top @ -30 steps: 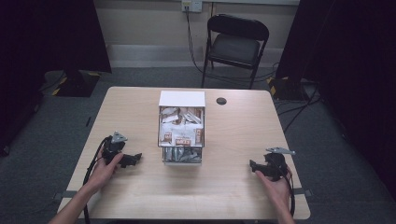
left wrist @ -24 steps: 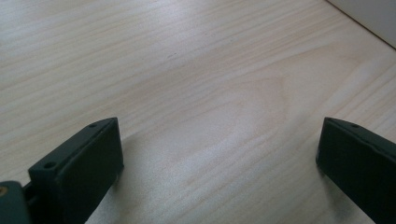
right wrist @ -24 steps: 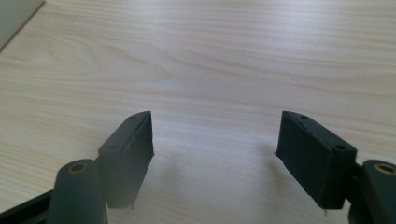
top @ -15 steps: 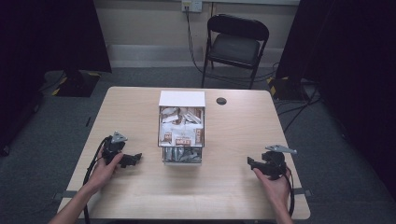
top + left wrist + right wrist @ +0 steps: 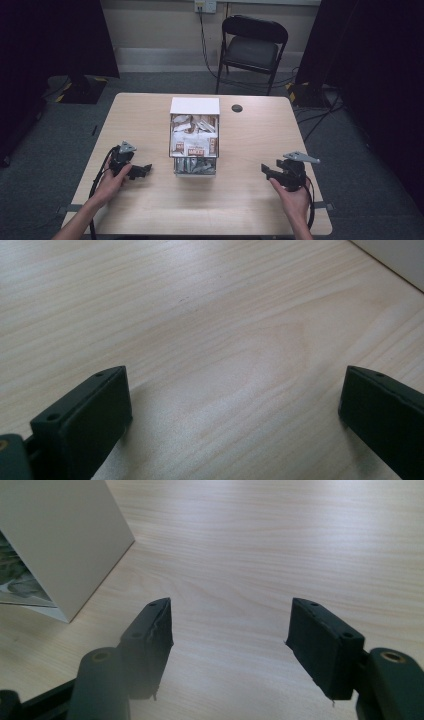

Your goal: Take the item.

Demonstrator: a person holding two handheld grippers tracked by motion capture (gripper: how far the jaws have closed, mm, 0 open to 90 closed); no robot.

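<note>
Standing mid-counter, a white open-topped cardboard box [image 5: 194, 136] of packaged snack bars sits on the pale wood-grain counter [image 5: 235, 200]. Left gripper [image 5: 142, 170], left of the box, jaws spread, empty. Right gripper [image 5: 266, 171], right of the box, jaws spread, empty.

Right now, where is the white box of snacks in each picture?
High view: the white box stands mid-table, between the two grippers.
Left gripper view: a pale corner at the top right is probably the box.
Right gripper view: its plain side fills the top left.
Shared landmark: the pale wooden table.
</note>
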